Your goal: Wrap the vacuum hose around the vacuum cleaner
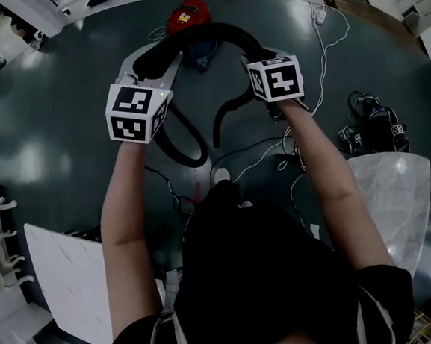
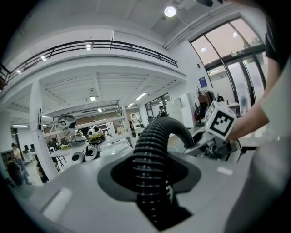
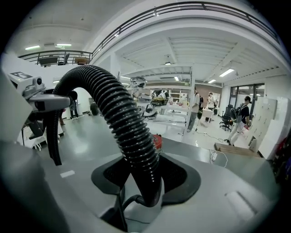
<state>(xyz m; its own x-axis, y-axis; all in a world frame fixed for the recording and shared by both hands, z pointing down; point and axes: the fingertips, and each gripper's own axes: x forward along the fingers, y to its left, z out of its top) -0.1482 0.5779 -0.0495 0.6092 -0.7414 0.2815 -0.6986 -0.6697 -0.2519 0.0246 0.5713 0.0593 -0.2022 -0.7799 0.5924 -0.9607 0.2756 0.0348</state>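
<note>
- Underfoot, a dark grey-green floor (image 1: 43, 92) fills most of the head view. It is smooth and glossy and gives back pale spots of light.
- At the lower left a flat white board (image 1: 68, 285) with straight edges lies. At the right there is a rounded white panel (image 1: 397, 189) with a grey marble pattern.
- The hose (image 1: 214, 31) is black, ribbed and bendable. Its lifted part makes a high arch from one gripper to the other. The rest hangs down between the arms and curls in loose loops on the floor.
- The vacuum cleaner (image 1: 189, 16) stands on the floor just beyond the arch. It looks small, with a shiny red top and a blue part below it. The hose is not wound around it, and I cannot tell where the two join.
- The left gripper (image 2: 152, 182) is of pale grey matte plastic. Its jaws are clamped on the hose, which fills the rounded dark hollow between them.
- The right gripper (image 3: 145, 182) is of the same plastic. Its jaws are closed on the other foot of the arch, and the red top shows just behind the hose.
- Thin white cables (image 1: 322, 42) wind over the floor at the right, near a small heap of black devices (image 1: 369, 128).
</note>
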